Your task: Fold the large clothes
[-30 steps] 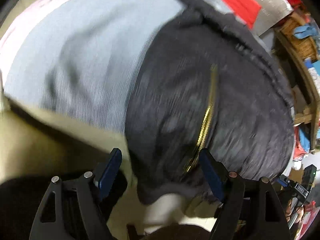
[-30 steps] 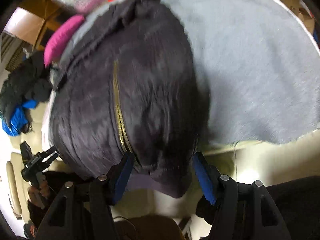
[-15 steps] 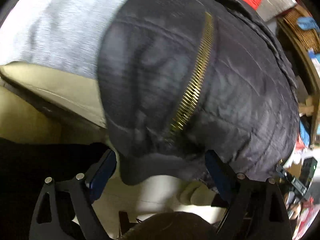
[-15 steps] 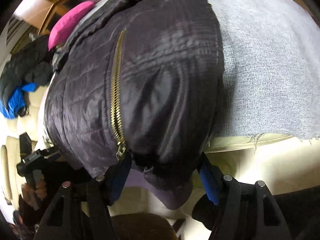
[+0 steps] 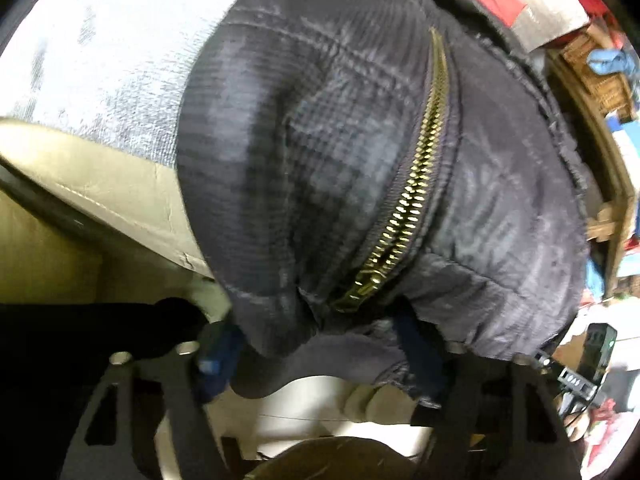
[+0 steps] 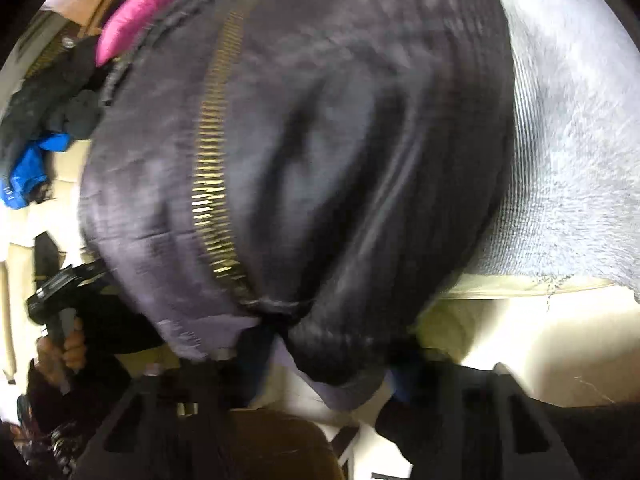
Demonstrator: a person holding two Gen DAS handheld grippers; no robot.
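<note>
A dark quilted jacket (image 5: 340,152) with a gold zipper (image 5: 416,184) lies on a grey cloth (image 5: 100,60), its hem hanging over the near edge. My left gripper (image 5: 316,354) has its blue pads on either side of the hem just below the zipper's end. Its jaws are closing and the fabric puckers between them. In the right wrist view the same jacket (image 6: 340,140) fills the frame. My right gripper (image 6: 330,364) is closing on the bunched hem beside the zipper (image 6: 212,168), its fingers partly hidden under the fabric.
The grey cloth (image 6: 580,140) covers a cream padded surface (image 5: 100,192) whose edge runs under the hem. A pink cushion (image 6: 140,16), a blue garment (image 6: 28,176) and a wicker basket (image 5: 600,76) sit beyond. A hand (image 6: 64,348) shows at the left.
Both grippers came down and closer to the jacket's hem. Their jaws narrowed from wide open until the hem bunched between the pads.
</note>
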